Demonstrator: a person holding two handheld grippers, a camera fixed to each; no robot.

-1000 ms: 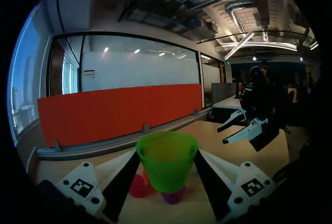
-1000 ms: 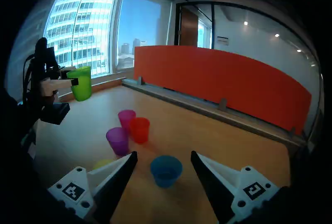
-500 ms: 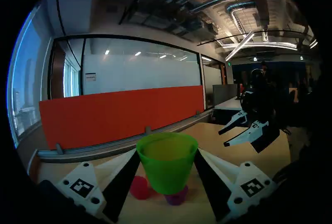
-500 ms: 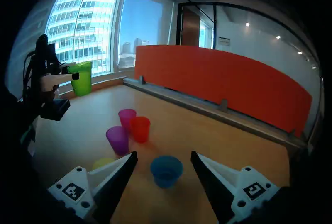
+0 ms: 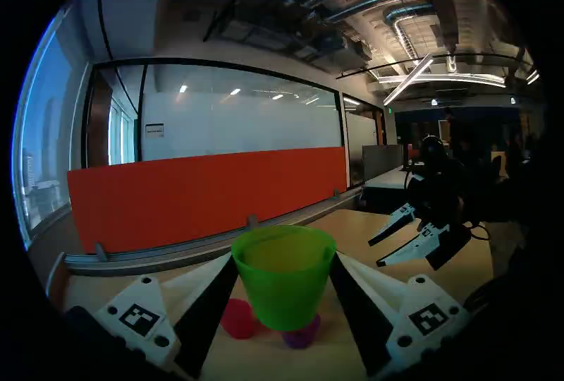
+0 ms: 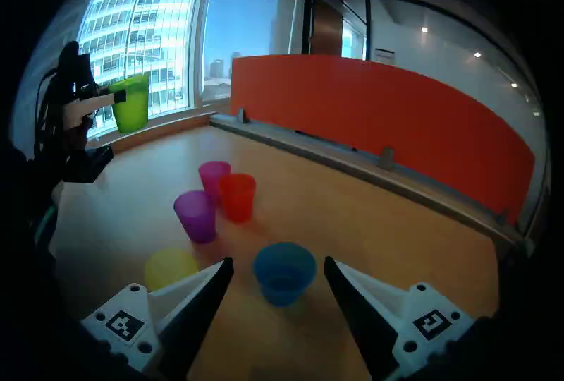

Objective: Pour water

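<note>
My left gripper (image 5: pixel 284 289) is shut on a green cup (image 5: pixel 284 283), held upright well above the wooden table (image 6: pixel 338 212). In the right gripper view the same green cup (image 6: pixel 131 103) hangs at the far left, gripped by the left gripper (image 6: pixel 95 102). My right gripper (image 6: pixel 277 282) stands open with a blue cup (image 6: pixel 284 272) on the table between and just beyond its fingers, untouched. The right gripper (image 5: pixel 403 234) also shows at the right of the left gripper view, fingers apart. On the table stand a purple cup (image 6: pixel 196 216), a pink cup (image 6: pixel 213 178), an orange-red cup (image 6: pixel 237 197) and a yellow cup (image 6: pixel 170 268).
An orange partition (image 6: pixel 395 127) with a grey rail runs along the table's far edge. Large windows (image 6: pixel 141 49) lie beyond the left end. Below the green cup the pink cup (image 5: pixel 238 319) and purple cup (image 5: pixel 302 336) peek out. A person's dark sleeve (image 6: pixel 35 190) is at the left.
The right gripper has tilted down and moved closer to the blue cup, bringing the yellow cup into fuller view. The left gripper holds the green cup slightly higher.
</note>
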